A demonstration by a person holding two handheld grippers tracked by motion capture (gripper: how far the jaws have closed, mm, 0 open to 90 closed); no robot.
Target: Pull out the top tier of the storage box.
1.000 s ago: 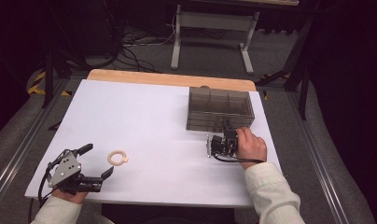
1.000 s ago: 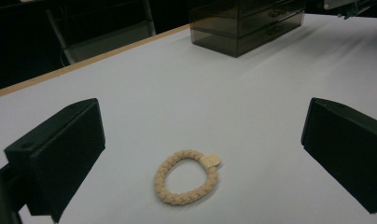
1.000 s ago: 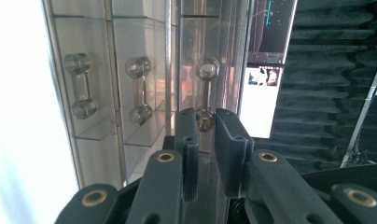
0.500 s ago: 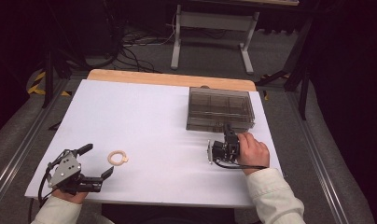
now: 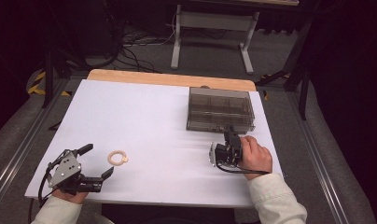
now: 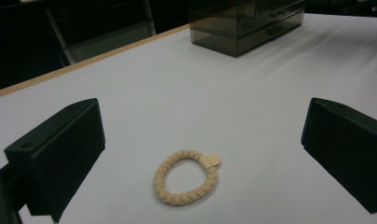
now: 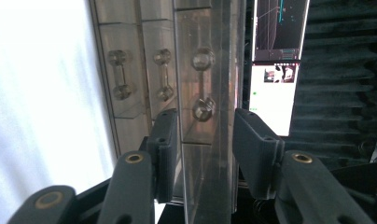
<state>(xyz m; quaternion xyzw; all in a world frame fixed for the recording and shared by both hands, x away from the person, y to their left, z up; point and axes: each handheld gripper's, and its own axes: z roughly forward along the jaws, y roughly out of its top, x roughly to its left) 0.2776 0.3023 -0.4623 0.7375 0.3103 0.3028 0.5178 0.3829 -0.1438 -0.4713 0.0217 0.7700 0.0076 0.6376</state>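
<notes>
A: Far left?
B: Left gripper (image 5: pixel 97 161), jaws spread wide, nothing between them; braided hair tie (image 5: pixel 117 157) lies flat on the white table (image 5: pixel 144 116) just ahead.
A: Right side?
B: Right gripper (image 5: pixel 231 137) at front of smoky drawer box (image 5: pixel 219 109); jaws parted w/ a clear drawer handle (image 7: pixel 203 85) between, no contact visible.

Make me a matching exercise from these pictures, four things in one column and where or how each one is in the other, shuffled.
Things:
1. braided hair tie
2. drawer box
3. left gripper
4. right gripper

States:
A. smoky clear plastic, at the table's far right
B. jaws wide apart, nothing between them
C. lying flat on the white tabletop
D. jaws either side of a clear drawer front

Pairs: 1-C, 2-A, 3-B, 4-D
</notes>
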